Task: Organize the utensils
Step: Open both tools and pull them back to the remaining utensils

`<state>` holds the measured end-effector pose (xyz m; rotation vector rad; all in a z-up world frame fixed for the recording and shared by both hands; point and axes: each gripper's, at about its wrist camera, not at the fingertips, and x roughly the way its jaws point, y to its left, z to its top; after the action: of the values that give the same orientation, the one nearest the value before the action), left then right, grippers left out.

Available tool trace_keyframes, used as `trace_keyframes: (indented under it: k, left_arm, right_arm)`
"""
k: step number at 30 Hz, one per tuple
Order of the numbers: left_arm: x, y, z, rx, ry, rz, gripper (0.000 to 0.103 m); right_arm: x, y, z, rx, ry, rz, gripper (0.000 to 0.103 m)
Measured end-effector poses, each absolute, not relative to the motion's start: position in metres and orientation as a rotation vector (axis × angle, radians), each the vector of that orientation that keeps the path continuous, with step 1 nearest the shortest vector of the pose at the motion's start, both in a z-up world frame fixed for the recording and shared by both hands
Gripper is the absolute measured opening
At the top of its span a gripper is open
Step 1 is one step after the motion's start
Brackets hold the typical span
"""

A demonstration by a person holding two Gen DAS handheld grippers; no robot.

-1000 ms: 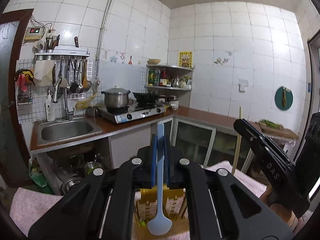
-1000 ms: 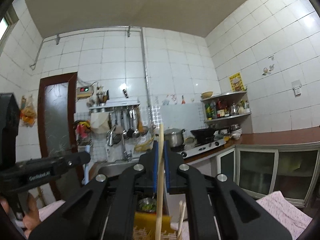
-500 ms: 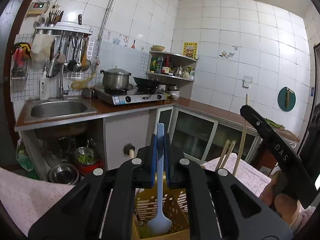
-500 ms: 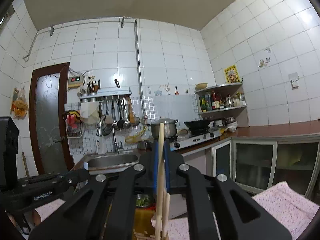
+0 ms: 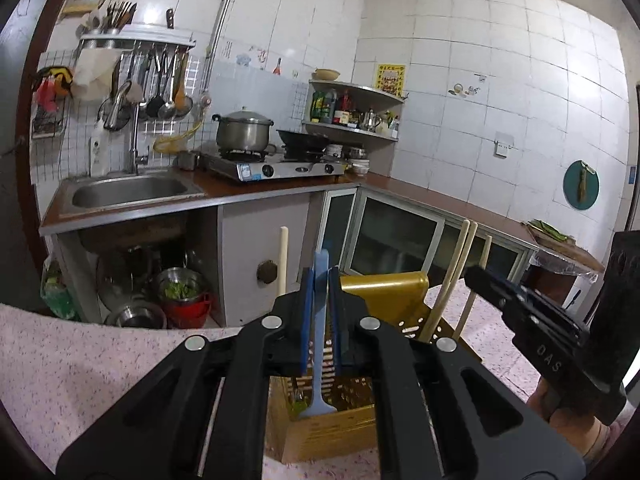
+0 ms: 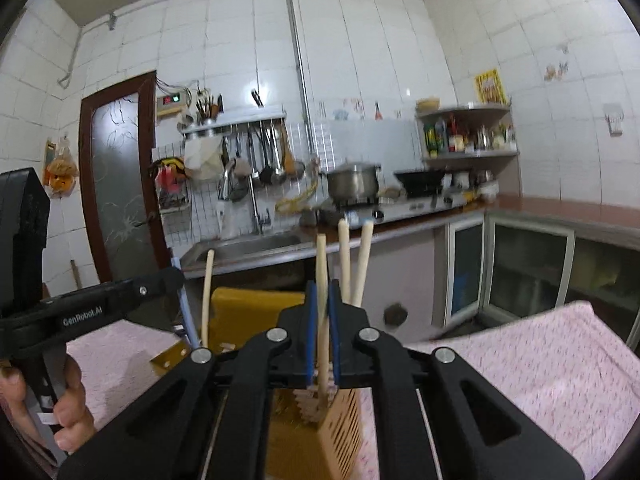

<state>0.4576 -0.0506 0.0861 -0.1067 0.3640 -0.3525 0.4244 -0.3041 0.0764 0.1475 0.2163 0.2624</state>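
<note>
Both grippers have sunk: left gripper (image 5: 320, 320), jaws just easing, holds the pale blue plastic spoon (image 5: 319, 364) inside the yellow slotted utensil basket (image 5: 384, 292); right gripper (image 6: 322, 332) clamps a wooden chopstick (image 6: 322, 280) there, so release seems next.

A light-blue plastic spoon (image 5: 319, 344) hangs upright, bowl down, inside a yellow slotted plastic utensil holder (image 5: 384, 290) on the pink-speckled desk (image 5: 100, 364). Pale wooden chopsticks (image 6: 362, 264) stand upright in the holder; one chopstick (image 6: 322, 320) is partly lowered in.
</note>
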Motion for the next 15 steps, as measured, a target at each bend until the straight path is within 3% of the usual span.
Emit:
trace_keyframes:
  k: [2,3,4,5,8,10,15]
  left_arm:
    - [0.449,-0.047,0.091,-0.114,0.374,-0.342,0.020]
    - [0.444,-0.044,0.094,-0.116,0.377,-0.336,0.039]
    - [0.436,-0.040,0.098,-0.115,0.373,-0.323,0.058]
    - [0.428,-0.038,0.100,-0.109,0.370,-0.296,0.066]
    - [0.408,-0.027,0.103,-0.094,0.417,-0.253,0.069]
    - [0.399,-0.021,0.098,-0.082,0.484,-0.231,0.080]
    - [0.352,0.001,0.072,-0.070,0.602,-0.199,0.094]
  right_arm:
    - [0.419,-0.306,0.078,0.158,0.250,0.256,0.015]
    - [0.411,-0.307,0.081,0.158,0.266,0.246,0.044]
    - [0.405,-0.308,0.082,0.165,0.269,0.237,0.065]
    - [0.396,-0.310,0.083,0.170,0.264,0.229,0.065]
    - [0.374,-0.307,0.086,0.139,0.310,0.194,0.065]
    - [0.358,-0.306,0.081,0.131,0.359,0.173,0.065]
    - [0.319,-0.301,0.057,0.100,0.510,0.102,0.065]
